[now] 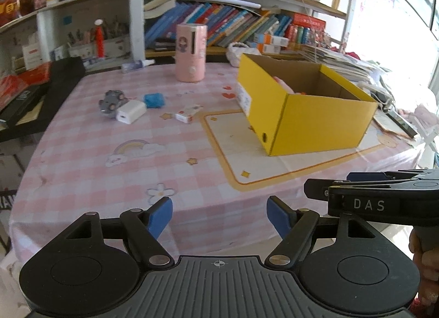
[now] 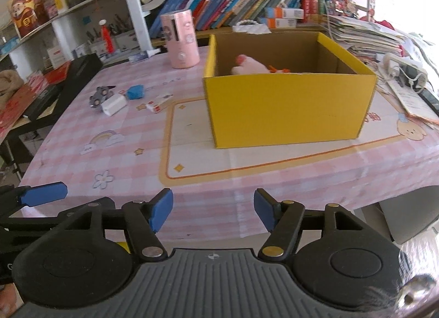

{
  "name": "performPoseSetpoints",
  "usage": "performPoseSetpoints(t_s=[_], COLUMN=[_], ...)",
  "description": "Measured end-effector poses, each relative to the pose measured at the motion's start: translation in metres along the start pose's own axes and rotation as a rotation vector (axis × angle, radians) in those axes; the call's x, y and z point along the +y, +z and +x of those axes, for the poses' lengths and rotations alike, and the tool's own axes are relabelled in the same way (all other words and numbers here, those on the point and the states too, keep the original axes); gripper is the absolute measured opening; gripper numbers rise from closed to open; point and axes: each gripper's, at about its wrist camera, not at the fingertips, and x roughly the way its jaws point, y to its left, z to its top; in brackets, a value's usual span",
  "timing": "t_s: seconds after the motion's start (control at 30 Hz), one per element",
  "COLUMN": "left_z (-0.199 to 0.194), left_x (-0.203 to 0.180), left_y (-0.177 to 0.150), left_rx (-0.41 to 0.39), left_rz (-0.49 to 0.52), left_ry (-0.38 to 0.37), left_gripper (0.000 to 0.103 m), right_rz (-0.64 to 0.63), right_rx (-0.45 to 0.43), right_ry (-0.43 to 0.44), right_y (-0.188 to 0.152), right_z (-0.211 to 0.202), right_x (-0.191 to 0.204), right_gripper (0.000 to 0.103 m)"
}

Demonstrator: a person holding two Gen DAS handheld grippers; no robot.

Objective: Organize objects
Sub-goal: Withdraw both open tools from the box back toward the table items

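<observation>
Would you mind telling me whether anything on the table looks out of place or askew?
The toy car lies tipped over, wheels showing, beside the white charger. The yellow box sits skewed to the mat's border.

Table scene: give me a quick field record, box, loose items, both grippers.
box: yellow box, open top, on the mat
in box: pink plush
loose items: toy car, white charger, blue lump, small carton, grouped left of the box
standing: pink canister, upright behind them
left gripper: open, empty
right gripper: open, empty
</observation>
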Motion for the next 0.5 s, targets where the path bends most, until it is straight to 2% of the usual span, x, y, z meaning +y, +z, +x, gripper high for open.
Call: performPoseSetpoints(t_s=[0.5], left_z=[-0.027], left_x=[0.044], left_y=[-0.001], left_rx=[-0.068], left_rz=[-0.075], left_ry=[0.085], left_gripper=[0.078], right_rz=[-0.114], right_rx=[-0.043], right_ry=[0.071], right_y=[0.012], right_z=[0.000], right_x=[0.055], right_gripper=[0.066])
